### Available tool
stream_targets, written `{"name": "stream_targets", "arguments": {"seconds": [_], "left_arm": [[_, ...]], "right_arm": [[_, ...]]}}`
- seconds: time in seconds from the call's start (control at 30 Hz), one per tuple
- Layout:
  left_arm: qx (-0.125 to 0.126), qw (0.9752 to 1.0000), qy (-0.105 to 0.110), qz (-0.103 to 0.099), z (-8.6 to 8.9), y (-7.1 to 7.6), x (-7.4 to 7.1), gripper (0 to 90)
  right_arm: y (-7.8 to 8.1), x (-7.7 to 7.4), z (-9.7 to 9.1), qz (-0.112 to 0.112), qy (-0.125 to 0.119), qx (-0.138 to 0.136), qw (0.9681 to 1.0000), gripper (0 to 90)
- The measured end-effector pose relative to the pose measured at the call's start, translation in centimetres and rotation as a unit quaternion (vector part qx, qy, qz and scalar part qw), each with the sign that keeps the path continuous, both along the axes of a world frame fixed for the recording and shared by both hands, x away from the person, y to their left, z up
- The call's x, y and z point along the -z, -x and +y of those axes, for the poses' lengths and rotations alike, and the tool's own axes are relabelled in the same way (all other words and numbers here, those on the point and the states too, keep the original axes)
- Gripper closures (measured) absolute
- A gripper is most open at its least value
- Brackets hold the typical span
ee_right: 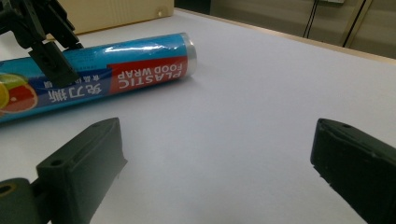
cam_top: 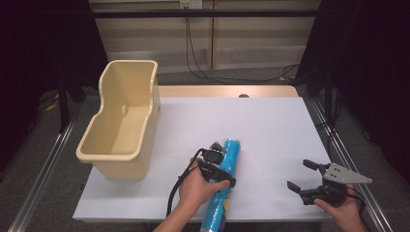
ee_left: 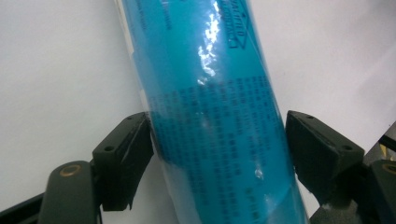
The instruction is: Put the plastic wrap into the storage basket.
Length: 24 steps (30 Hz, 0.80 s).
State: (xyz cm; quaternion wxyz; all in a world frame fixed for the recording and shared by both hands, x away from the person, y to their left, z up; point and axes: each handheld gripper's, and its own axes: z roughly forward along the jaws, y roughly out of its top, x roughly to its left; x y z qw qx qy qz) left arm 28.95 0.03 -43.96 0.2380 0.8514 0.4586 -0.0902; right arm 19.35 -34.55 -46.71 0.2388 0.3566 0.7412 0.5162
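Note:
A blue roll of plastic food wrap (cam_top: 233,150) lies on the white table top (cam_top: 270,121), its near end reaching the front edge. My left gripper (cam_top: 220,168) straddles the roll's middle, and in the left gripper view both black jaws press against the sides of the roll (ee_left: 215,116). My right gripper (cam_top: 300,174) hovers open near the table's front right corner with nothing between its jaws. In the right gripper view, the roll (ee_right: 116,70) lies ahead to the left with the left gripper (ee_right: 46,42) on it.
A tall beige plastic bin (cam_top: 104,154) stands open-topped at the table's left edge, left of the roll. A wooden strip (cam_top: 227,91) runs along the table's far edge. Cables hang down the wall behind.

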Motion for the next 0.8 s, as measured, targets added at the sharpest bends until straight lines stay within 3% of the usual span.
{"name": "stream_targets", "arguments": {"seconds": [0.2, 0.43, 0.7, 0.8], "left_arm": [[-0.016, 0.9998, -0.003, 0.012, 1.0, -0.2, -0.2, 26.0], [-0.039, 0.9985, 0.012, 0.035, 2.5, -0.7, -0.7, 28.7], [-0.039, 0.9991, -0.008, 0.016, 3.0, -0.4, -1.9, 34.6], [-0.035, 0.9989, -0.026, 0.017, 2.7, 0.0, -1.9, 29.2]], "right_arm": [[0.0, 0.0, 0.0, 0.001, 0.0, 0.001, 1.0, 2.1], [0.0, 0.0, 0.0, 0.0, 0.0, 0.001, 1.0, 2.2], [0.0, 0.0, 0.2, 0.001, 0.001, -0.001, 1.0, 2.2], [-0.1, 0.0, 0.2, 0.0, 0.003, -0.001, 1.0, 2.2]]}}
